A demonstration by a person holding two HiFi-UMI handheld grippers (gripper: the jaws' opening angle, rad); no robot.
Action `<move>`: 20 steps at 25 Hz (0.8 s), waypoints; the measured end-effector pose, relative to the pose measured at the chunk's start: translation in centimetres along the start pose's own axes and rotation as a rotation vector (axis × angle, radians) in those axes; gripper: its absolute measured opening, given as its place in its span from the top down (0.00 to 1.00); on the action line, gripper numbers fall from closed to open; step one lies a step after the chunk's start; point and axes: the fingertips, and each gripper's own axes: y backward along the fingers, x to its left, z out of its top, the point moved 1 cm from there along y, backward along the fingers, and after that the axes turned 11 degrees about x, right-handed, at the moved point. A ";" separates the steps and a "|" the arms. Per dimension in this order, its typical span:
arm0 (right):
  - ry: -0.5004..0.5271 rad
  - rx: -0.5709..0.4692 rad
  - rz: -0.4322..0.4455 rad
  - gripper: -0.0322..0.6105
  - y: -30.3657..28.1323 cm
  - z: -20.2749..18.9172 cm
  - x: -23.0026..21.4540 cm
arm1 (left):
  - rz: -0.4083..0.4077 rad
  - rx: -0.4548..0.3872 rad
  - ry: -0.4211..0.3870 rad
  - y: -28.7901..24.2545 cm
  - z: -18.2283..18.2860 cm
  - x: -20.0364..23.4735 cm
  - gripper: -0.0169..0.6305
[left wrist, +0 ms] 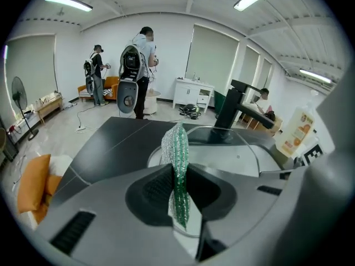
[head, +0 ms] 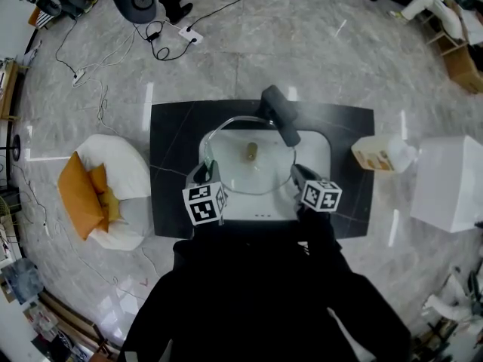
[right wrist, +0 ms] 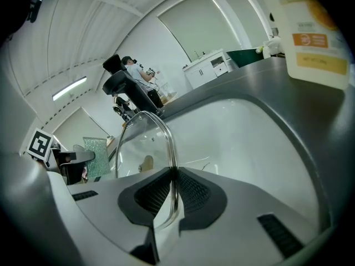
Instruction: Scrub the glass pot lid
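Over the white sink (head: 317, 145) in the middle of the head view, the glass pot lid (head: 234, 168) hangs above the basin, its rim a broad ring with a small knob (head: 249, 151) at the centre. The right gripper (head: 302, 176) has it by the lower right edge. In the right gripper view, the jaws of the right gripper (right wrist: 173, 195) are pressed close on the metal rim of the glass pot lid (right wrist: 144, 143), with only the thickness of the rim between them, and the glass runs up and away toward the upper left.

The left gripper (head: 204, 173) sits at the lid's lower left edge. In the left gripper view the left gripper (left wrist: 176, 190) has its jaws nipped together on a green and silver scrub pad (left wrist: 176, 159), which stands upright and edge-on between them and pokes out well past the tips. From the right gripper view the scrub pad (right wrist: 97, 155) shows at mid left, just beside the lid. I cannot tell whether the two touch.

A black faucet (head: 281, 115) reaches over the basin from the upper edge of the sink. The sink is set into a dark bench (head: 173, 127). To the right of the sink an orange-labelled bottle (head: 381, 155) lies on the bench, and further right is a white box (head: 451, 183). At the left of the frame a white beanbag (head: 113, 164) holds orange cushions (head: 83, 194).
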 end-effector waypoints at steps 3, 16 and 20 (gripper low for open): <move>0.000 0.001 0.004 0.88 0.0 0.0 0.2 | 0.069 0.000 -0.015 -0.3 -0.3 0.9 0.88; 0.039 0.045 -0.053 0.88 0.1 0.1 0.2 | 0.083 0.115 -0.031 -4.2 -2.0 0.7 0.88; 0.044 0.062 -0.062 0.88 -0.1 0.1 0.2 | 0.048 0.132 -0.019 -4.8 -2.0 0.2 0.88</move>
